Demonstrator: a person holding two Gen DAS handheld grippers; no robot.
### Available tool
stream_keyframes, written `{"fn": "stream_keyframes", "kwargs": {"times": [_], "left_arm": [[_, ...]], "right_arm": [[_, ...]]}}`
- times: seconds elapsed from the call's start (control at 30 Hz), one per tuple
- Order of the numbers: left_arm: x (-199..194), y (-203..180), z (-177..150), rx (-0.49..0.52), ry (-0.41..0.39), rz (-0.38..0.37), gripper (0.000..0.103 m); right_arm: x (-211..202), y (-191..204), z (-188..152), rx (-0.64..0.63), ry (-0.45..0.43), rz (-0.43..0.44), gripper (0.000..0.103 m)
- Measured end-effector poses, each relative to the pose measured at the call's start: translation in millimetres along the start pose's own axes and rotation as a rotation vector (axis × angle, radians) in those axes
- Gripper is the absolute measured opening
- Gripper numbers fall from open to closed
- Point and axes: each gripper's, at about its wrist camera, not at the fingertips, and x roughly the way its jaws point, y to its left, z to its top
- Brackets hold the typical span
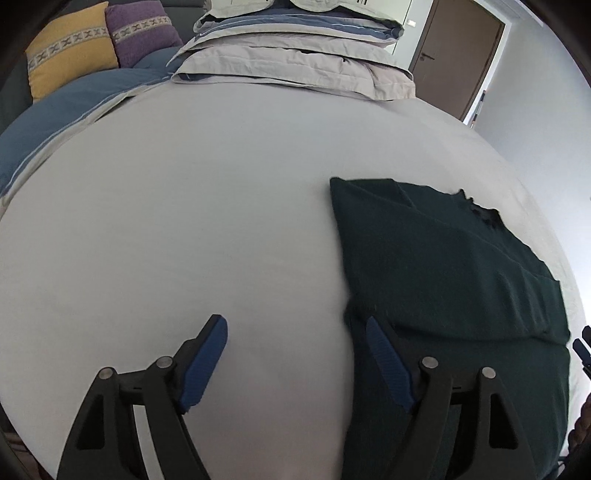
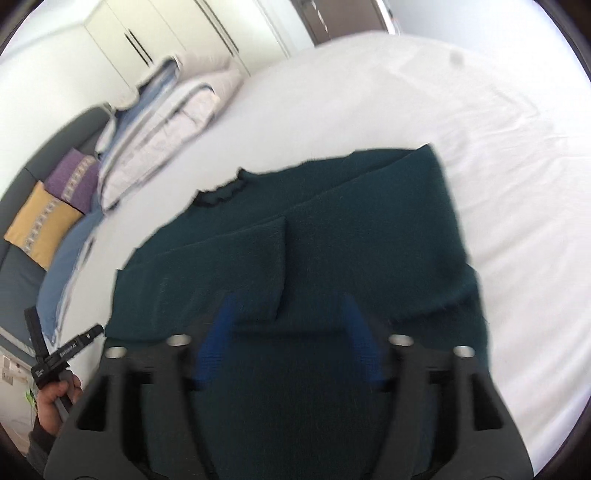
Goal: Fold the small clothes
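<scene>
Both grippers stand spread, pinching nothing: left gripper (image 1: 295,354) hangs over the white bedsheet (image 1: 184,221), its right finger (image 1: 388,365) above the edge of the dark green knitted sweater (image 1: 443,266); right gripper (image 2: 288,332) hovers over that folded sweater, which lies flat ahead of it

White bed (image 1: 184,221); brown door (image 1: 458,55); white wardrobe (image 2: 147,33).

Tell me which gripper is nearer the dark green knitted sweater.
Right. The right gripper hangs open directly over the dark green knitted sweater; the left gripper hangs open at its edge, mostly over bare sheet.
</scene>
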Motion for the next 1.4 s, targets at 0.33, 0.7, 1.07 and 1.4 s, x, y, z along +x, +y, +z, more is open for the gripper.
{"fn": "stream_keyframes", "kwargs": {"times": [0.33,0.7,1.07,1.4], "left_arm": [[-75,31,-126,-0.088,0.123,-0.220,0.073],[-75,22,-187,-0.069,0.247,-0.266,0.059],[-67,-3,-193,0.058,0.289,-0.288,0.041],[-62,-1,-197,0.031,0.333,-0.278,0.021]], "right_arm": [[-98,-37,-99,0.011,0.095,0.102,0.069],[-137,-67,-165,0.004,0.205,0.163,0.052],[-158,-97,-178,0.027,0.229,0.121,0.052],[-158,-104,-176,0.030,0.254,0.090,0.052]]}}
